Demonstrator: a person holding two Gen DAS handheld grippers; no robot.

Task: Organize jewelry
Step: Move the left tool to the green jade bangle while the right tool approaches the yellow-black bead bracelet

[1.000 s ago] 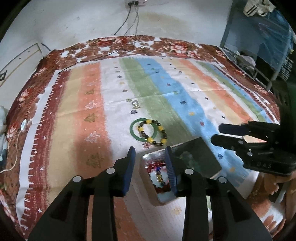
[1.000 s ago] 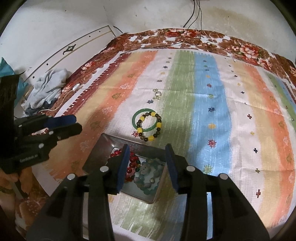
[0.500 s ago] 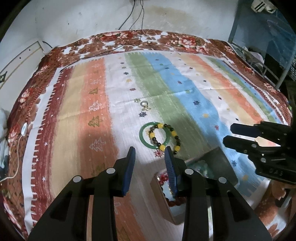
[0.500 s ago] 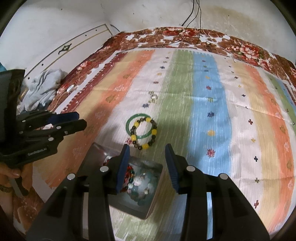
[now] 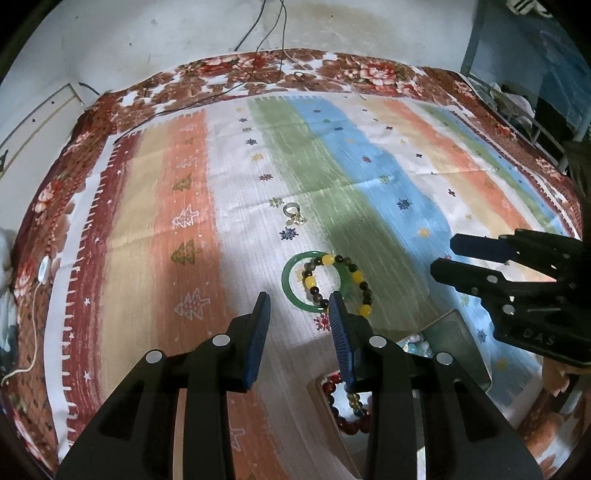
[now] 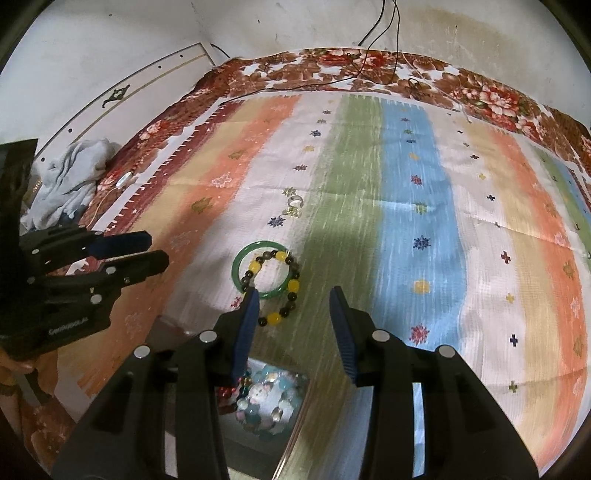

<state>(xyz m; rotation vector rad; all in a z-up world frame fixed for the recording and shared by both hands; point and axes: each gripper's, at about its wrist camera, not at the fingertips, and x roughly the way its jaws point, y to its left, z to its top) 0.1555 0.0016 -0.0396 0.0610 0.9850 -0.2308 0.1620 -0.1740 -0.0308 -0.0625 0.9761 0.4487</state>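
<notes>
2 grippers, jaws released, empty | striped cloth [image 5: 369, 206] on floral bedspread [image 6: 491, 96] | white wall [image 5: 166, 40], cables [image 5: 266, 33]

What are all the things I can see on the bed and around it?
green bangle: one, green, on the striped cloth, beaded bracelet overlapping it
beaded bracelet: one, yellow and dark beads, on the cloth
small rings: a tiny pale cluster, exact count unclear, beyond the bangle
metal box: one, silvery, open, nearest the cameras
bracelets in the box: several, red and pale blue-green, count unclear
striped cloth: one, orange, green, blue and white, spread over the bed
floral blanket: one, red-brown, under the cloth
cables: a few, dark, down the wall
grey cloth pile: one, beside the bed
left gripper: one, black, blue fingers apart, empty
right gripper: one, black, blue fingers apart, empty
</notes>
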